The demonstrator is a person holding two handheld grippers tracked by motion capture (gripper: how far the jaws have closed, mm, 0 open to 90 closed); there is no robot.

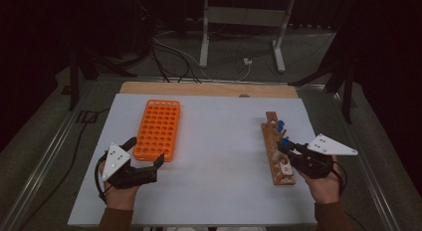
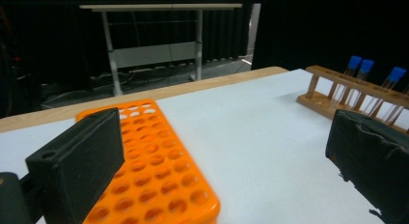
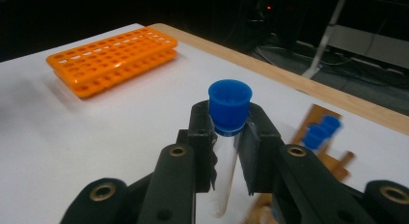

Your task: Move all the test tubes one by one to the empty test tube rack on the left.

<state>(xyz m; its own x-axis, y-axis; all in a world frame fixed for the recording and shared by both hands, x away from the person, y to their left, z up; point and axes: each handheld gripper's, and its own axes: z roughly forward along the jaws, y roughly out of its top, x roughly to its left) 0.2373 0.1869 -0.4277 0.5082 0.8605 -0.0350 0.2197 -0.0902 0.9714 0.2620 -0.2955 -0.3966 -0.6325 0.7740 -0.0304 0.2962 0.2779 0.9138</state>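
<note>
High view: left gripper (image 1: 145, 152) at lower left, jaws spread and empty, just beside the near end of the orange rack (image 1: 158, 129). Right gripper (image 1: 284, 147) at lower right, over the wooden rack (image 1: 276, 150). Left gripper view: orange rack at lower left, wooden rack at upper right with blue-capped tubes. Right gripper view: jaws clenched on a tube (image 3: 226, 147) just under its blue cap, centre frame; orange rack upper left.

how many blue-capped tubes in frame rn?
3: one blue-capped tube clamped in the right hand-held gripper, and two more standing in the wooden rack behind it. Others may be hidden.
</note>
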